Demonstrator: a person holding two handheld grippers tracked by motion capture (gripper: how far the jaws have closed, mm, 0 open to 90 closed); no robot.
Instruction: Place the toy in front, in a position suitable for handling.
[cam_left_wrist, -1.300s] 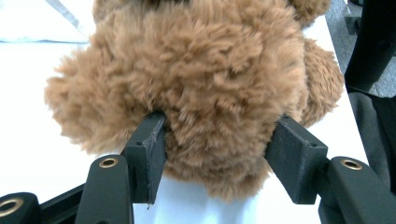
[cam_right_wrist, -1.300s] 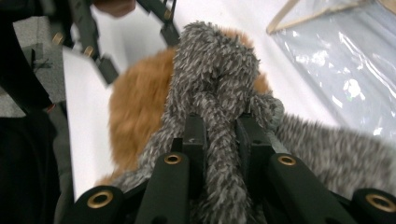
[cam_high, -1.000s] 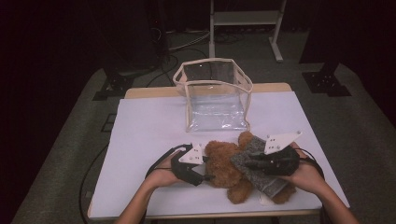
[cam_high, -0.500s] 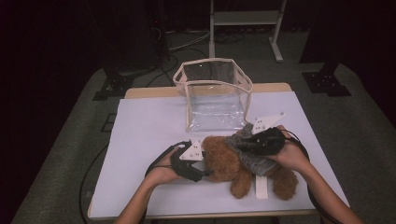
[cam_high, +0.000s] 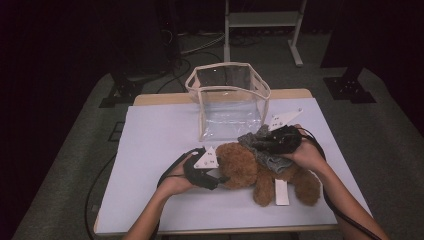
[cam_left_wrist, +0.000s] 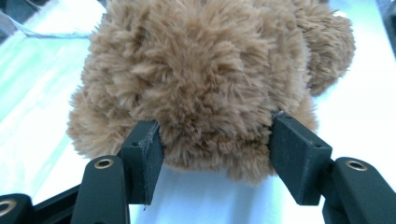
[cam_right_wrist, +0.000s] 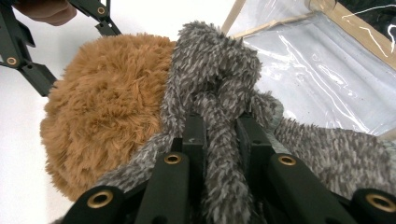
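A brown plush teddy bear (cam_high: 250, 167) is seen lying on the white surface (cam_high: 160, 135), just in front of a clear plastic bag (cam_high: 227, 100) with beige trim. Its fur is long, shaggy and tan – a rounded head, stubby limbs, and a white tag (cam_high: 282, 192) lying by its legs. A grey fuzzy garment (cam_right_wrist: 219, 93) is draped over its body. The head is clasped between the jaws of the left gripper (cam_left_wrist: 215, 158), whose pads are pressed into the fur on either side – these jaws have just been closing slightly. A bunched fold of the grey garment is pinched tightly by the right gripper (cam_right_wrist: 219, 135), held just above the bear's body near the bag.
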